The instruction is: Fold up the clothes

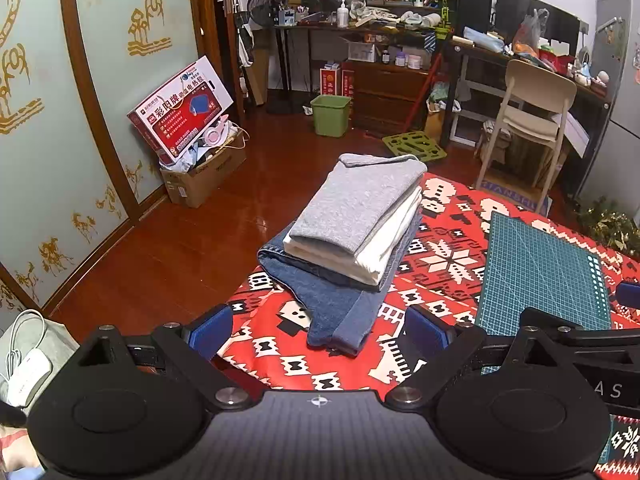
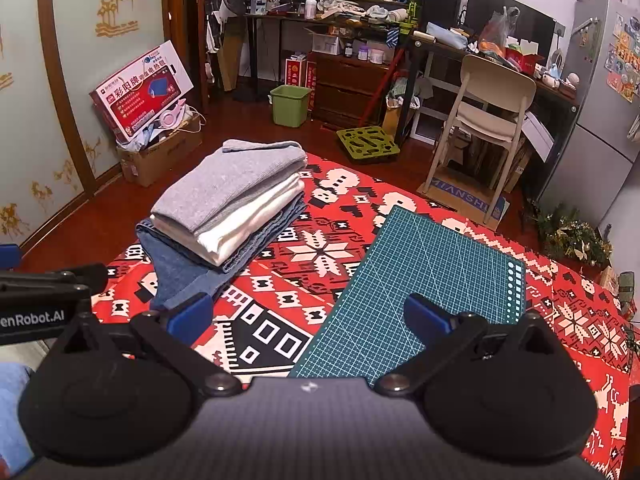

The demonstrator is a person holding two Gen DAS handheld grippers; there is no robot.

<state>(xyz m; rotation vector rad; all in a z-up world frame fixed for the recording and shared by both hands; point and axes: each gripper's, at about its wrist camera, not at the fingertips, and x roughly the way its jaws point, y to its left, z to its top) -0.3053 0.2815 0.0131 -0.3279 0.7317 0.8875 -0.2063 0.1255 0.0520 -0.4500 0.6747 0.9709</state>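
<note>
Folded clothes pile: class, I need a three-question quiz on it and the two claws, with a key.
1. True or false: the grey garment lies on top of the pile.
2. What lies at the bottom: A towel, B blue denim garment, C cutting mat?
3. Fill in: the left claw and right claw are both ____ and hold nothing.

Key: 1 true; 2 B; 3 open.

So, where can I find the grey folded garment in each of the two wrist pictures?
Left wrist view: the grey folded garment is at the centre, on top of the stack, above the left gripper.
Right wrist view: it is left of centre, up and left of the right gripper.
Shared landmark: the green cutting mat, to the right of the stack.
</note>
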